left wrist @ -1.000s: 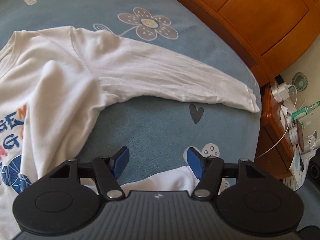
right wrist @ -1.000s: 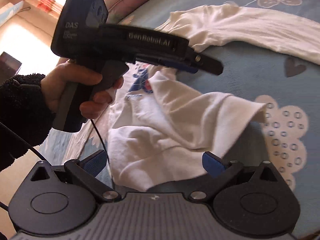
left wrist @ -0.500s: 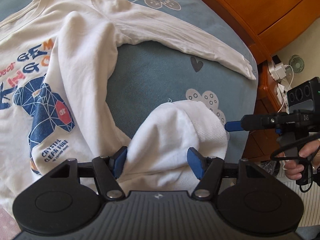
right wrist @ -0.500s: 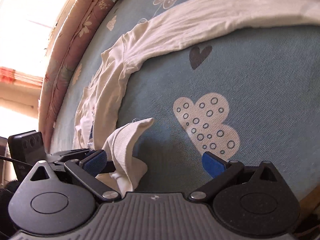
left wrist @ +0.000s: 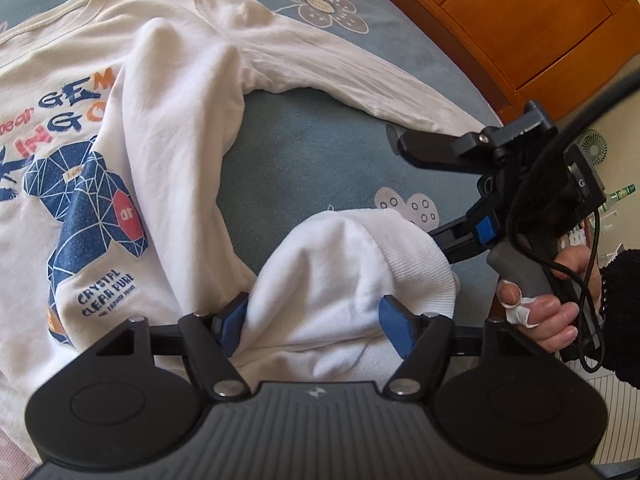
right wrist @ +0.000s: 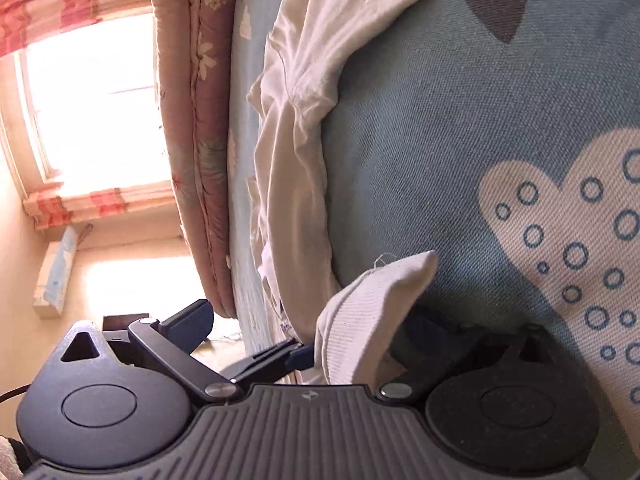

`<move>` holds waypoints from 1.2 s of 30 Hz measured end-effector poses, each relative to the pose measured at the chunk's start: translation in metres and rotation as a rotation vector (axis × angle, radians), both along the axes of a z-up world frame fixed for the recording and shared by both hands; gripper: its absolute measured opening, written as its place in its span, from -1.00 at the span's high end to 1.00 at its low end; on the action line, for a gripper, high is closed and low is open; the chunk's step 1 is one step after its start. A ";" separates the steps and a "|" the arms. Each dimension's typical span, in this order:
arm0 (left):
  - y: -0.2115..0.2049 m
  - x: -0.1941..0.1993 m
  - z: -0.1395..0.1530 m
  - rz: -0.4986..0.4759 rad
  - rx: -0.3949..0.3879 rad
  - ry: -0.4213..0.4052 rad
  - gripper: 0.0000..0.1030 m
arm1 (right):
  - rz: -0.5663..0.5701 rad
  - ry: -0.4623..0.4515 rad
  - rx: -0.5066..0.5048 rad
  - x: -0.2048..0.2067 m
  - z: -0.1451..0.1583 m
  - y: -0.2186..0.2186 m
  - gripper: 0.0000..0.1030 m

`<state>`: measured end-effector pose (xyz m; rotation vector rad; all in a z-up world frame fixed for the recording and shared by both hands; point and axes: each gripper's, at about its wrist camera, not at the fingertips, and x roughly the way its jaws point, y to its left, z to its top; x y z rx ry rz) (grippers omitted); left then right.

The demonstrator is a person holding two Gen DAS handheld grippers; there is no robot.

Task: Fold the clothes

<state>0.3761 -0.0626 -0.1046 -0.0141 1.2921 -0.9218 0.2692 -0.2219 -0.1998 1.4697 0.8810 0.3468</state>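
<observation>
A white sweatshirt with a blue print lies face up on the blue bedsheet. One sleeve stretches toward the right edge of the bed. The other sleeve is folded back, and its ribbed cuff bulges up between the fingers of my left gripper, which stands open around it. My right gripper, held by a hand, comes in from the right, turned on its side. In the right wrist view the cuff stands between the spread fingers of the right gripper, hiding part of the right finger.
A wooden headboard runs along the far right of the bed. Beyond the bed edge stands a cluttered nightstand with a bottle. A pink quilt lies along the far side of the bed, below a bright window.
The right gripper has moved in close to the cuff and rolled onto its side. The left gripper has held its place around the bunched cuff with its fingers still apart.
</observation>
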 end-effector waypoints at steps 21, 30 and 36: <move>0.001 -0.010 -0.001 -0.018 -0.008 -0.048 -0.46 | 0.043 0.146 -0.116 0.006 -0.019 0.010 0.90; 0.002 -0.023 0.025 -0.033 0.016 -0.133 -0.47 | 0.054 0.066 -0.263 0.000 0.023 0.012 0.83; 0.012 -0.036 0.046 -0.052 0.027 -0.157 -0.47 | 0.022 -0.028 -0.404 -0.022 0.079 -0.006 0.83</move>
